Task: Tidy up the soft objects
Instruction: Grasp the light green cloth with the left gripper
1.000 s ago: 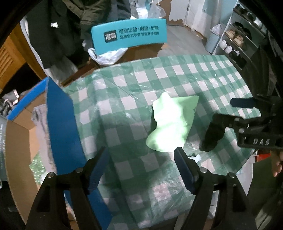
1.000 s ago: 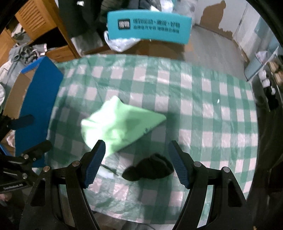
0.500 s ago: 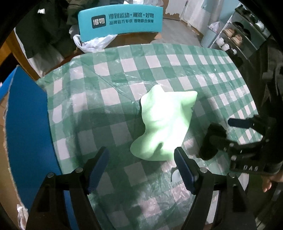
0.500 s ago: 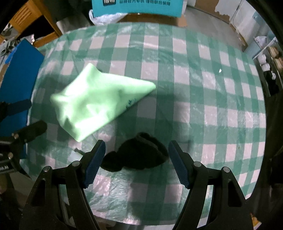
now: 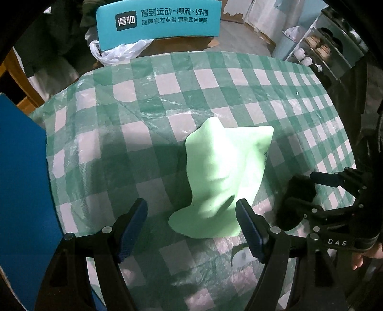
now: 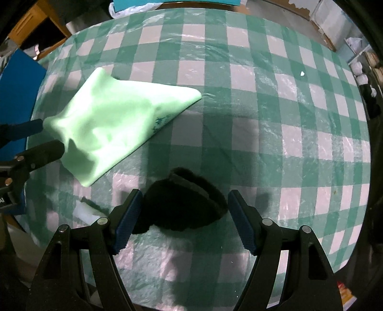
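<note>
A pale green cloth (image 5: 222, 177) lies crumpled on the green checked tablecloth (image 5: 148, 112); it also shows in the right wrist view (image 6: 119, 119). My left gripper (image 5: 191, 224) is open, its fingers either side of the cloth's near end. A black fuzzy soft item (image 6: 182, 205) lies near the table's front edge; it also shows in the left wrist view (image 5: 294, 201). My right gripper (image 6: 183, 222) is open with the black item between its fingers.
A blue-sided cardboard box (image 5: 21, 181) stands at the table's left edge. A teal chair back (image 5: 158, 21) with a white plastic bag (image 5: 115, 51) is beyond the far edge. Shelves with shoes (image 5: 318, 45) stand at far right.
Both grippers have moved forward and down. The left now brackets the green cloth's near end, and the right has closed in around the black item. Both stay open.
</note>
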Action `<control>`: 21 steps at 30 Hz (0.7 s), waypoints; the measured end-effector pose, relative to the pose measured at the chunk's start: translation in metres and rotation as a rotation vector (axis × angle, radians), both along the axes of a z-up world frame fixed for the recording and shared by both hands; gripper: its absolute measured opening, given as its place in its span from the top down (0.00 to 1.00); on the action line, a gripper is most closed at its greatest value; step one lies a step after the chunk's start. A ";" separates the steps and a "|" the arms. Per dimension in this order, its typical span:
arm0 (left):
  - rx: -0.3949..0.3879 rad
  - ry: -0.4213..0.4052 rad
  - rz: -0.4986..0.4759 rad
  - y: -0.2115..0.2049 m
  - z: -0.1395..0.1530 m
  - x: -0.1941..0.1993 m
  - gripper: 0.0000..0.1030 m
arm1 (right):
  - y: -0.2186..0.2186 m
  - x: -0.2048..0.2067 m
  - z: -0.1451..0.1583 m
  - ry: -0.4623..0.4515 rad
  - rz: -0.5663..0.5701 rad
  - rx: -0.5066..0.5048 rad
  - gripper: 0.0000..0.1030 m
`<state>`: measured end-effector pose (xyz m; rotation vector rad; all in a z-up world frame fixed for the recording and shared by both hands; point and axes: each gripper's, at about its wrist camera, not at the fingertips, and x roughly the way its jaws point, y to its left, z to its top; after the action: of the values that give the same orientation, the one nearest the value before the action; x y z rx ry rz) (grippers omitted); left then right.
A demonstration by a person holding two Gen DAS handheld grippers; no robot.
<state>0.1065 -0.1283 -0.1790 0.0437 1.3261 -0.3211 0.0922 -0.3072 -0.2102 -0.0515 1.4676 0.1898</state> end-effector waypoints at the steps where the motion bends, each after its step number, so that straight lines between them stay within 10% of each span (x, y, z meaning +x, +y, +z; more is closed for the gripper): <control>1: -0.003 -0.002 0.000 0.000 0.000 0.001 0.25 | -0.002 0.002 -0.001 0.002 -0.006 -0.002 0.29; 10: -0.047 -0.037 -0.008 -0.007 0.003 0.005 0.29 | -0.008 0.011 -0.004 0.006 -0.023 -0.003 0.29; 16: -0.069 -0.030 -0.009 -0.011 0.001 0.006 0.72 | -0.016 0.014 -0.004 0.011 -0.028 0.006 0.29; 21: -0.067 -0.078 -0.012 -0.015 0.013 0.001 0.89 | -0.024 0.014 -0.006 0.014 -0.031 0.005 0.28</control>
<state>0.1078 -0.1431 -0.1658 0.0073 1.2371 -0.3705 0.1062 -0.3311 -0.2164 -0.0240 1.4809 0.1687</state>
